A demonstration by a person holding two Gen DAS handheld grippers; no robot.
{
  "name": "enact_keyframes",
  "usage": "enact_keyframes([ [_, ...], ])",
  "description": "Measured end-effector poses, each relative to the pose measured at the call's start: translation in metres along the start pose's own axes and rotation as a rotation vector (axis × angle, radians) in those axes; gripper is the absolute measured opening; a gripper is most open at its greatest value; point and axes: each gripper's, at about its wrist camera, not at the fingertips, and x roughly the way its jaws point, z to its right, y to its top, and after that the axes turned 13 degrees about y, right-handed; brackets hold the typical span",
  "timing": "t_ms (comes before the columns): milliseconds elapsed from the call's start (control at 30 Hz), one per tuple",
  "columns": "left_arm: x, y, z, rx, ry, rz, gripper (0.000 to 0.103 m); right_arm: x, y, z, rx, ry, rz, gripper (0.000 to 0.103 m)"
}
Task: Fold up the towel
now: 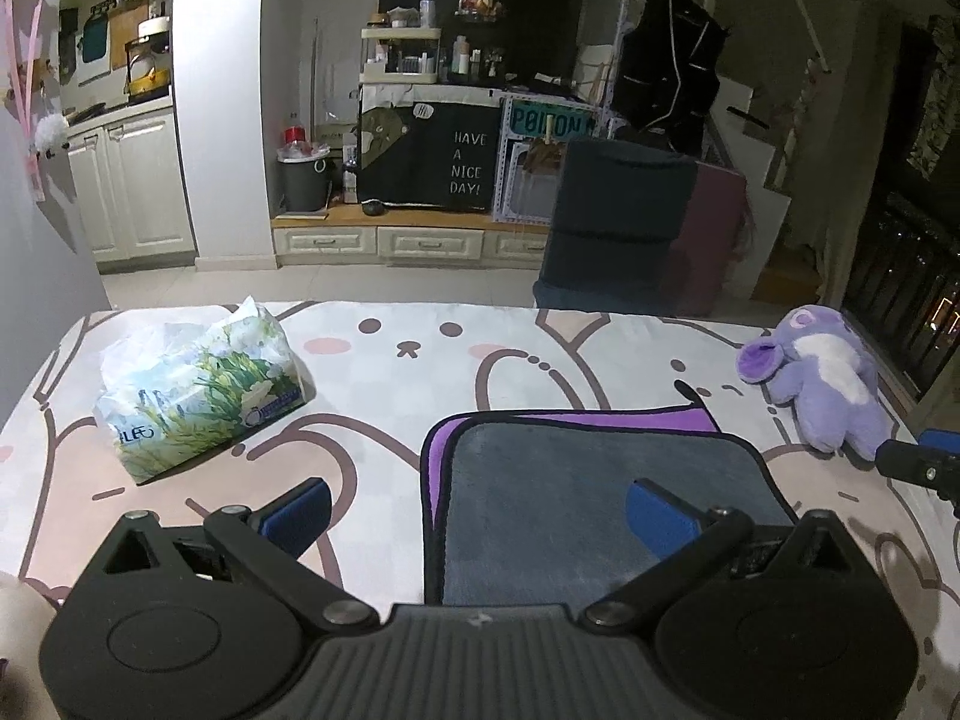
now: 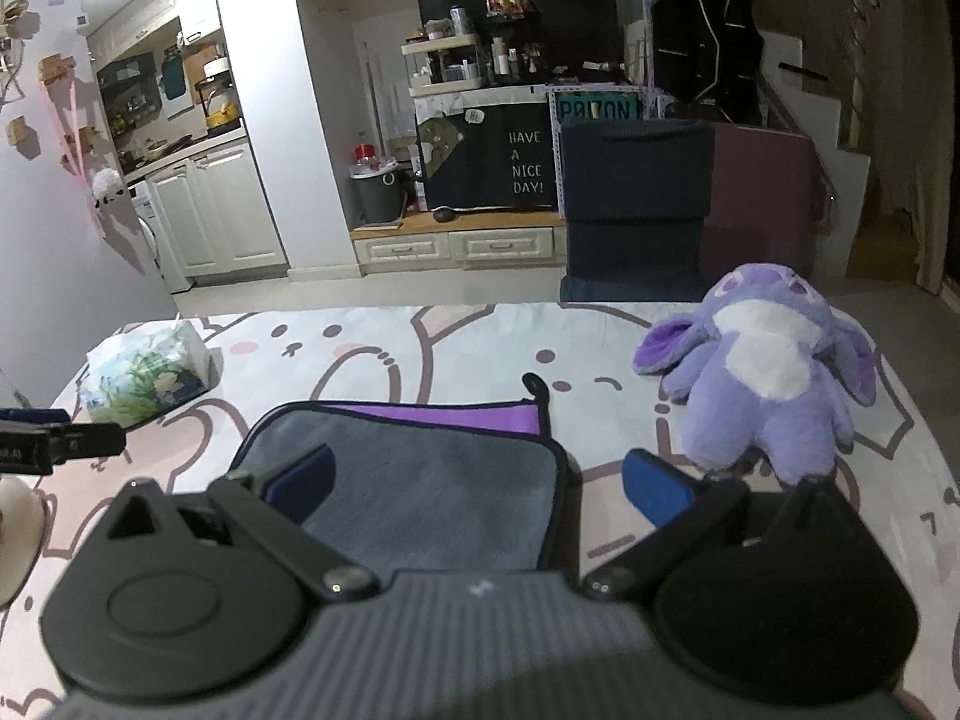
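Note:
A towel lies folded on the table, grey side up, with a purple layer and black trim showing along its far edge. It also shows in the right wrist view. My left gripper is open and empty, above the towel's near left corner. My right gripper is open and empty, above the towel's near right corner. The right gripper's tip shows at the right edge of the left wrist view; the left gripper's tip shows at the left edge of the right wrist view.
The table has a cartoon rabbit cloth. A soft tissue pack lies at the far left. A purple plush toy lies at the far right. A dark chair stands behind the table's far edge.

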Motion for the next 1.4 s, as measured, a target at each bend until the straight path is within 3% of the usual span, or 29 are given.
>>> enact_keyframes([
  [533, -0.052, -0.022, 0.012, 0.054, -0.024, 0.003, 0.103, -0.038, -0.016, -0.018, -0.018, 0.041, 0.011, 0.103],
  [1400, -0.117, -0.054, 0.006, 0.057, -0.066, 0.053, 0.103, -0.096, -0.054, -0.047, -0.068, 0.082, 0.049, 0.103],
])
